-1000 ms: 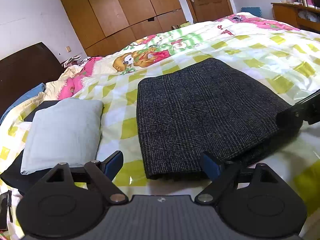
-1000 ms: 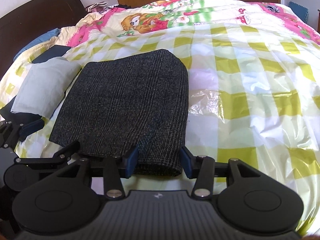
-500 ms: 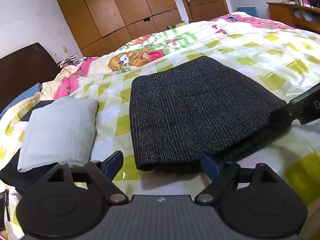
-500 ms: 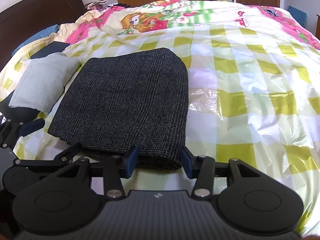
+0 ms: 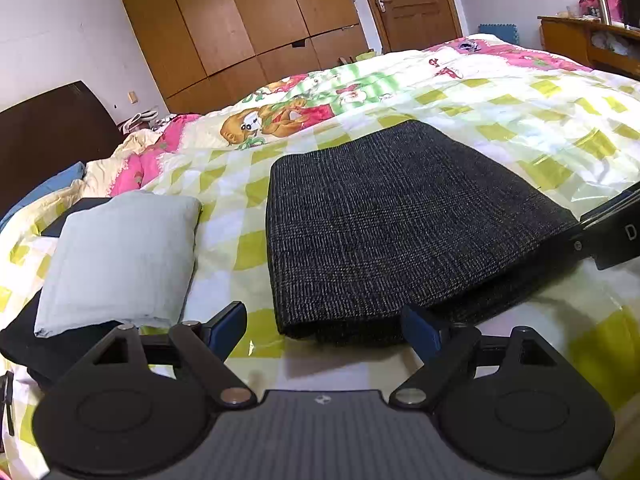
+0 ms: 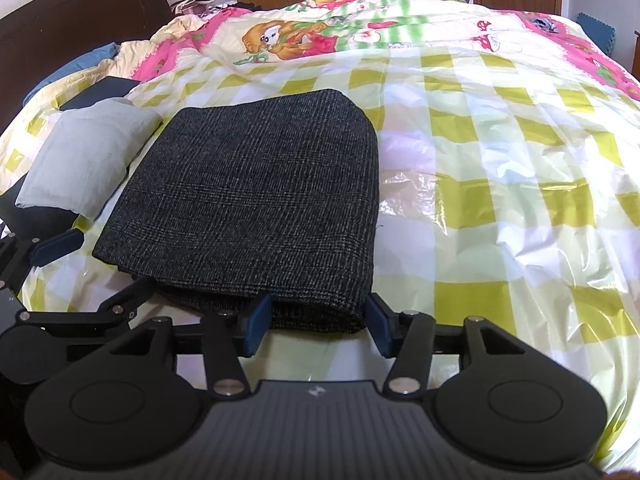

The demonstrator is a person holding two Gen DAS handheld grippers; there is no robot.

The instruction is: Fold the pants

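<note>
The dark grey checked pants [image 5: 384,224] lie folded into a thick rectangle on the yellow-checked bed cover [image 5: 540,128]; they also show in the right wrist view [image 6: 256,208]. My left gripper [image 5: 324,330] is open, its blue pads either side of the near left corner of the stack, just short of it. My right gripper [image 6: 316,328] is open at the near right corner, the fabric edge between its pads without being pinched. The right gripper's body shows at the right edge of the left wrist view [image 5: 612,232].
A folded light grey cloth [image 5: 120,252] lies on a dark folded garment [image 5: 44,344] left of the pants. A cartoon quilt [image 5: 288,112] is bunched at the far side. Dark headboard [image 5: 48,132] at left, wooden wardrobe [image 5: 248,28] and door behind.
Both grippers have drawn back slightly and lifted from the near edge of the pants. The pants stay put. Both grippers stay open.
</note>
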